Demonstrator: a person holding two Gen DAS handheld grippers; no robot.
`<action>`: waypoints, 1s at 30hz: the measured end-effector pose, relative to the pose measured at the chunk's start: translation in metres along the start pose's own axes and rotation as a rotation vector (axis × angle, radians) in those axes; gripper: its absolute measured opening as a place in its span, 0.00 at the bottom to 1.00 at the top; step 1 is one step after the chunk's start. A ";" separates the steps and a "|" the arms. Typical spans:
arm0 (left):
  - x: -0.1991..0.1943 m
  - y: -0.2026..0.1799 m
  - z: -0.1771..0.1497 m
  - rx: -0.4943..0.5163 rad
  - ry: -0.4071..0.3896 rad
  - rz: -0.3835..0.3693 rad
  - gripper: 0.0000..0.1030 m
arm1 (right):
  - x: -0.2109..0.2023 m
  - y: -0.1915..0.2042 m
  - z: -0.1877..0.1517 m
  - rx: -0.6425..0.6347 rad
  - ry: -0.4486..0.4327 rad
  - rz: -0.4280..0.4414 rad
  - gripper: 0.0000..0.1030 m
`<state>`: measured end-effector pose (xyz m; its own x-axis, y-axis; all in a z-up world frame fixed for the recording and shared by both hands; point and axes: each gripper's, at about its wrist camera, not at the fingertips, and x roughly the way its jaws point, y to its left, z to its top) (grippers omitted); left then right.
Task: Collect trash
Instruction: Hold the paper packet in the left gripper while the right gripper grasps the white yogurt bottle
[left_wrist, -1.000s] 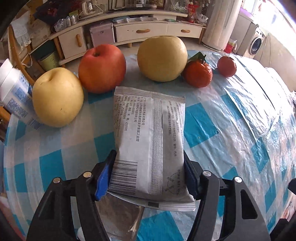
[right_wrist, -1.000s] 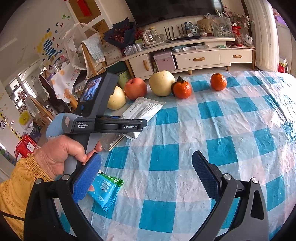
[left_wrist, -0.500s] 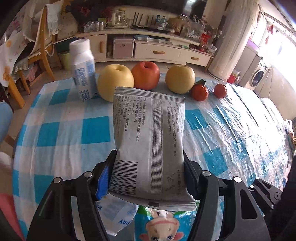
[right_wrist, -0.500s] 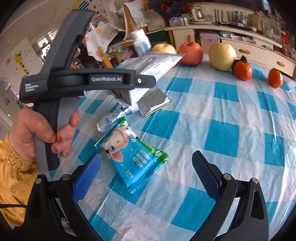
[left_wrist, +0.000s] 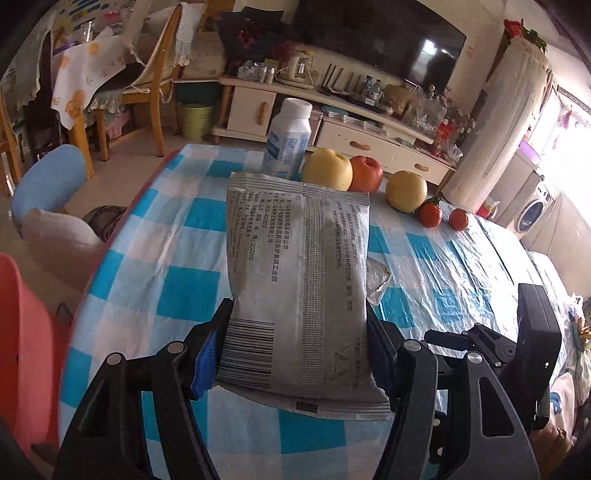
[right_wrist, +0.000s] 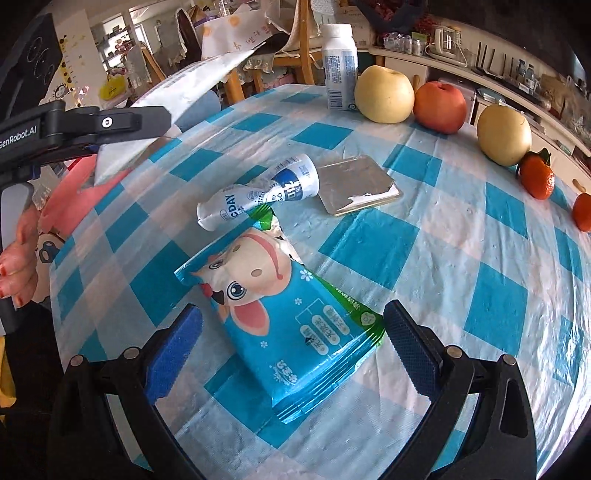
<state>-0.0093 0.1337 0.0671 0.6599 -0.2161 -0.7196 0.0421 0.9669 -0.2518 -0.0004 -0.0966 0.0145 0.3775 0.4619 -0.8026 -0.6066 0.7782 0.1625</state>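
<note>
1. Left wrist view: our left gripper (left_wrist: 295, 354) is squeezing a grey packet (left_wrist: 299, 280) between its two blue pads. The packet is up in the air over the checked table (left_wrist: 177, 258).
2. We hold the packet only by its bottom end, so we think it could slide out or flop over if we swing too fast. Then it would land back on the table or on the floor.
3. The packet has a barcode, small Chinese print and the number 252000. We cannot read the rest.
4. Right wrist view: our right gripper (right_wrist: 291, 350) is wide open and holds nothing. The blue wipes pack (right_wrist: 291, 325) lies flat on the table, with its near end between the two pads but not squeezed.
5. The wipes pack is flat and shiny. We think the pads could slip over it or pinch the tablecloth too.
6. A squashed white bottle (right_wrist: 258, 192) touches the far end of the pack, with a silver pad (right_wrist: 356, 188) just beside it. A push on the pack could make the bottle roll.
7. We must not take the fruit (right_wrist: 439, 107) or the upright bottle (right_wrist: 340, 66). They may not be trash.
8. The squashed bottle says "C DAY". The pack shows a cartoon cow and Chinese words. The left gripper says "GenRobot.AI".
</note>
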 end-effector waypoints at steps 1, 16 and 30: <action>-0.001 0.005 -0.002 -0.011 -0.008 0.001 0.64 | 0.000 0.000 0.000 -0.002 -0.010 -0.004 0.96; -0.005 0.031 -0.010 -0.047 -0.048 0.005 0.64 | -0.001 0.009 0.015 0.097 -0.053 0.105 0.96; -0.017 0.043 -0.009 -0.061 -0.084 0.012 0.65 | 0.011 -0.005 0.046 0.424 -0.137 0.169 0.69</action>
<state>-0.0255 0.1779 0.0625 0.7208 -0.1900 -0.6666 -0.0105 0.9586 -0.2846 0.0383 -0.0758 0.0315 0.4039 0.6267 -0.6664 -0.3395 0.7791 0.5270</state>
